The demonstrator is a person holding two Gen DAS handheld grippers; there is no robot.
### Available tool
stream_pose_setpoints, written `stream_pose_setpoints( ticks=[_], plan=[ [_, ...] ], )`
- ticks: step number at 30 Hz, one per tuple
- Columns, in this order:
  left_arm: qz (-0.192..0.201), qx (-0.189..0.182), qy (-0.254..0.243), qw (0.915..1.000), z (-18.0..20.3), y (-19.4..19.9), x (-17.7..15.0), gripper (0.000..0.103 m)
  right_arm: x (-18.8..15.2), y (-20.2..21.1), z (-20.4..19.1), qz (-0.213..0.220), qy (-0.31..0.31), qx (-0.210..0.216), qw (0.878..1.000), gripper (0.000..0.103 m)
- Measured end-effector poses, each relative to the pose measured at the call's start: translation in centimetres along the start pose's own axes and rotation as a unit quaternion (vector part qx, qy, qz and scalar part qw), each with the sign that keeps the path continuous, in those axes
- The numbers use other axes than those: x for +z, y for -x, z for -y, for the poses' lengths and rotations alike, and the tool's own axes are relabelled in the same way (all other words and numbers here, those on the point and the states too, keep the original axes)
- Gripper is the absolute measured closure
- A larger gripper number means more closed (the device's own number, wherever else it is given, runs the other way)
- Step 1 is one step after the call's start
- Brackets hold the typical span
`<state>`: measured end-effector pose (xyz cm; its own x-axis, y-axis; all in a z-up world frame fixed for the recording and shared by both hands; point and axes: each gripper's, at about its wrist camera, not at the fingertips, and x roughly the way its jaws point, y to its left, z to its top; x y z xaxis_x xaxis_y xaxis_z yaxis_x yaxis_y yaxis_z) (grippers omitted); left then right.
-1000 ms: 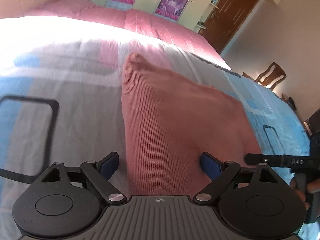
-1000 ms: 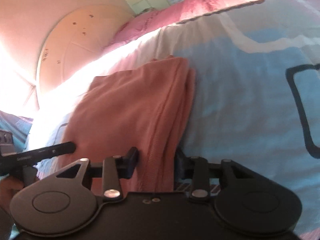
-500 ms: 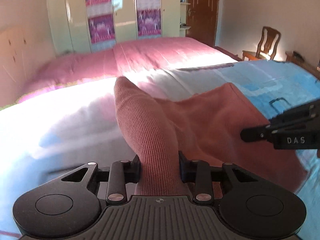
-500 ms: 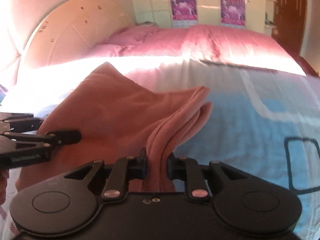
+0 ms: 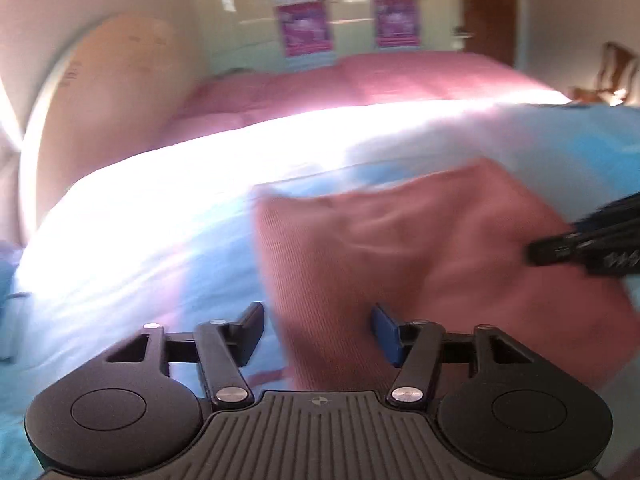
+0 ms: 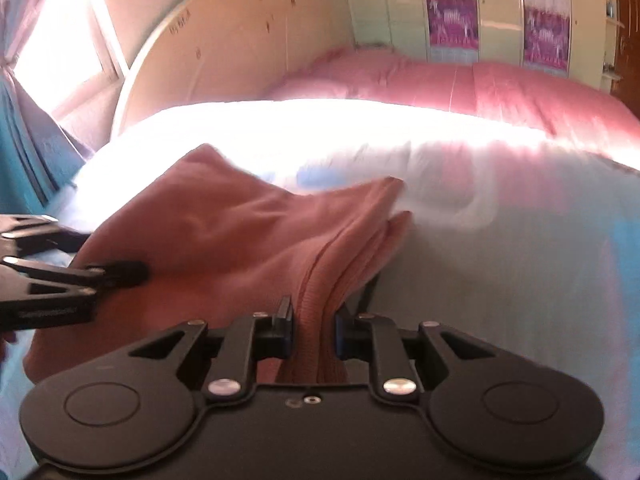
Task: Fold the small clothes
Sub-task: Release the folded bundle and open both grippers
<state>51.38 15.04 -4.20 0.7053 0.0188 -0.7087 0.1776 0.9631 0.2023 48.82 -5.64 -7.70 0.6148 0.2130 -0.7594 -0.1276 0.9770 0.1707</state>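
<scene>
A: Where is the garment?

B: The pink ribbed garment (image 5: 400, 264) lies on the bed (image 5: 168, 240), on a sheet with light blue and white areas. It is folded into several layers, and in the right wrist view the layers (image 6: 352, 248) show along its right edge.

A: What does the left claw do?

B: The left claw (image 5: 318, 330) is released. Its two fingers (image 5: 252, 328) stand apart, one on each side of the near edge of the garment. I cannot tell whether they touch the cloth, because the left view is blurred.

A: And the right claw?

B: The right claw (image 6: 314, 330) is clenched on the garment. A thick bundle of the ribbed cloth fills the gap between its fingers (image 6: 285, 328). From the left wrist view, this claw (image 5: 592, 248) appears at the right edge of the picture, over the right side of the garment.

A: Is the left claw seen from the right side?

B: Yes, it comes in from the left edge (image 6: 80, 276), with a fingertip at the left part of the garment.

A: What is behind?

B: A pink blanket (image 6: 460, 84) covers the far part of the bed. A rounded headboard (image 6: 240, 36) stands at the left, and purple posters (image 6: 452, 20) hang on the pale wardrobe doors.
</scene>
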Motion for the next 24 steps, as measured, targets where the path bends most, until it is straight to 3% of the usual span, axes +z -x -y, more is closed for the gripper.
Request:
stream_pose_setpoints(
  ticks=[2, 7, 11, 14, 16, 20, 22, 24],
  plan=[
    [-0.003, -0.024, 0.017, 0.9996, -1.3, -0.5, -1.4, 0.045, -0.9, -1.7, 0.7, -0.027, -0.018, -0.024, 0.999, 0.086],
    [-0.009, -0.054, 0.057, 0.9969, -2.3, -2.8, -3.1, 0.045, -2.0, -1.5, 1.1, -0.030, -0.020, -0.053, 0.998, 0.086],
    [0.008, -0.070, 0.049, 0.9963, -3.5, -1.3, -3.1, 0.045, -1.9, -0.9, 0.8, -0.034, -0.013, -0.076, 0.996, 0.082],
    [0.011, -0.095, 0.060, 0.9936, -3.6, 1.2, -4.6, 0.045, -1.5, 2.0, -1.1, 0.004, 0.021, -0.105, 0.994, 0.079],
    [-0.001, -0.116, 0.068, 0.9910, -2.8, 1.5, -5.5, 0.045, -1.8, 3.8, -2.0, 0.009, 0.037, -0.096, 0.995, 0.077],
    [-0.023, -0.101, 0.063, 0.9926, -0.8, 1.0, -7.5, 0.045, -3.6, 3.3, -4.8, -0.030, 0.092, -0.075, 0.992, 0.087],
    [-0.033, -0.097, 0.066, 0.9926, 0.0, 0.7, -8.5, 0.045, -4.6, 1.6, -4.5, -0.061, 0.099, -0.117, 0.986, 0.092],
    [-0.034, -0.090, 0.072, 0.9928, 0.6, 1.3, -9.7, 0.045, -5.6, 1.1, -3.5, -0.074, 0.103, -0.144, 0.981, 0.086]
  ],
)
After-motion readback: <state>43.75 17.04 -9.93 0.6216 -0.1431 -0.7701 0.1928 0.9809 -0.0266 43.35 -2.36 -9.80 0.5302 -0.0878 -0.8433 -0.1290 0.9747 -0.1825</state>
